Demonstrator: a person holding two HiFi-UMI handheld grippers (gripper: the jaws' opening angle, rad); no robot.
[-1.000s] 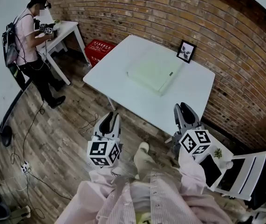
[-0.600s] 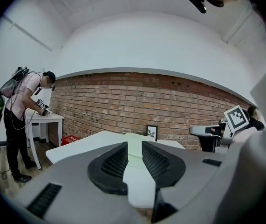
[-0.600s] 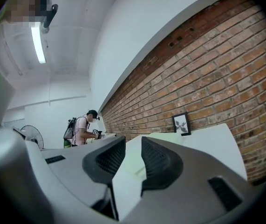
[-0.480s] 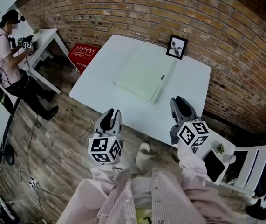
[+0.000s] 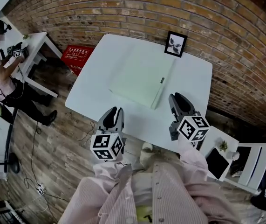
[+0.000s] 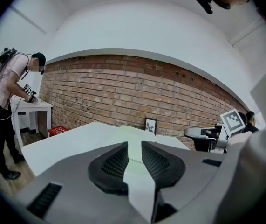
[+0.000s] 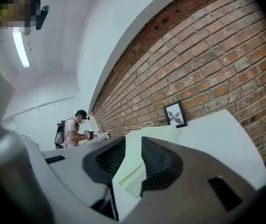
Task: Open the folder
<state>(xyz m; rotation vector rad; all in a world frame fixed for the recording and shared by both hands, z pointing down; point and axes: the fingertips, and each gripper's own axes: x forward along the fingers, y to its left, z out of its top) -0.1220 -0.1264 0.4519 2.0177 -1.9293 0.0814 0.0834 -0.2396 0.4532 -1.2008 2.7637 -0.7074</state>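
Head view: one folder, one table; left gripper, right gripper both parted, empty.

head view: sits up top, looks steeply down on the whole white square table
left gripper view: low, almost level, skims the tabletop toward the red brick wall
right gripper view: same low angle, rolled sideways, wall at right
shared: all three catch the pale green flat folder and small black-framed picture
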